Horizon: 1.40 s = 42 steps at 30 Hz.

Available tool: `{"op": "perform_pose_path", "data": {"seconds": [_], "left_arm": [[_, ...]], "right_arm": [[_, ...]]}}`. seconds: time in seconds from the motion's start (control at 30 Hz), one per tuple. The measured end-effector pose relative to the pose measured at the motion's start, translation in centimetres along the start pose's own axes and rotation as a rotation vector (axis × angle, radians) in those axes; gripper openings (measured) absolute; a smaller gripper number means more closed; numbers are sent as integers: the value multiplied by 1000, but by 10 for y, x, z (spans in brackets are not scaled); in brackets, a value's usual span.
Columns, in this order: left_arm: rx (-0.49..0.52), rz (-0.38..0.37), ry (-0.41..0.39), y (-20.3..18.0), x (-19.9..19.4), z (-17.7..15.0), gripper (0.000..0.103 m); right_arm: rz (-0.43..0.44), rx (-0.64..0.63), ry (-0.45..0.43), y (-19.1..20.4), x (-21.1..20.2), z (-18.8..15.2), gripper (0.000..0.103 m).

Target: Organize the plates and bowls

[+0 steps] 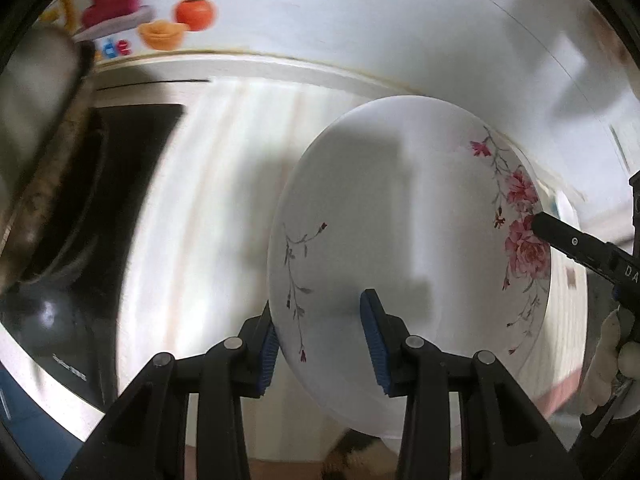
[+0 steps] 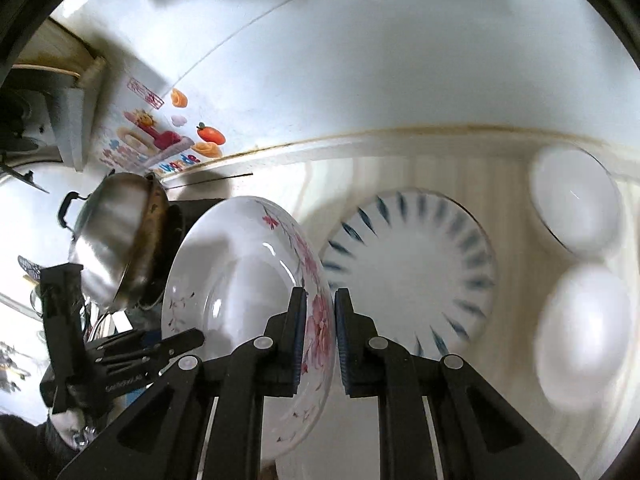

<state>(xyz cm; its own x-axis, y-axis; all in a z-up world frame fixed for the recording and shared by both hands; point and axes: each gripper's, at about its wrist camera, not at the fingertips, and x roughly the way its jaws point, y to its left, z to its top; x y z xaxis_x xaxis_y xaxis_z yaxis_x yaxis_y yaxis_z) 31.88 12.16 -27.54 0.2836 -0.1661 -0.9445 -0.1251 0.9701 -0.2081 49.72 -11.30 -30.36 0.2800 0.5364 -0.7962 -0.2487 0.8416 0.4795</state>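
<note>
A white plate with pink flowers (image 1: 400, 220) hangs tilted above the counter, held from two sides. My left gripper (image 1: 318, 304) is shut on its near rim, one blue pad under the plate and the other on its face. My right gripper (image 2: 320, 294) is shut on the flowered rim of the same plate (image 2: 232, 264). In the left wrist view, a black finger of the right gripper (image 1: 560, 240) reaches the plate's far right edge. The right wrist view shows the left gripper (image 2: 176, 344) at the plate's lower left edge.
On the pale striped counter (image 1: 208, 200) lie a blue-striped plate (image 2: 412, 272) and two white bowls (image 2: 576, 200) (image 2: 588, 336) to its right. A steel pot (image 2: 116, 240) sits on a black stove (image 1: 100, 200) at the left. A white wall with a fruit sticker (image 1: 196, 12) stands behind.
</note>
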Motion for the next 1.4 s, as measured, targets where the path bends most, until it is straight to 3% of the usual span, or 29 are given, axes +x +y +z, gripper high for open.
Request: {"op": "perform_pose_path", "data": {"seconds": [0.27, 0.57, 1.0, 1.4], "left_arm": [[137, -29, 90, -53, 20, -31, 36], [262, 39, 183, -83, 60, -54, 36], [307, 142, 259, -88, 88, -63, 36], [321, 145, 260, -92, 103, -69, 36]], "right_arm": [[-39, 140, -26, -44, -61, -87, 16], [-70, 285, 22, -94, -55, -165, 16], [-69, 335, 85, -107, -22, -191, 16], [-116, 320, 106, -106, -22, -184, 16]]}}
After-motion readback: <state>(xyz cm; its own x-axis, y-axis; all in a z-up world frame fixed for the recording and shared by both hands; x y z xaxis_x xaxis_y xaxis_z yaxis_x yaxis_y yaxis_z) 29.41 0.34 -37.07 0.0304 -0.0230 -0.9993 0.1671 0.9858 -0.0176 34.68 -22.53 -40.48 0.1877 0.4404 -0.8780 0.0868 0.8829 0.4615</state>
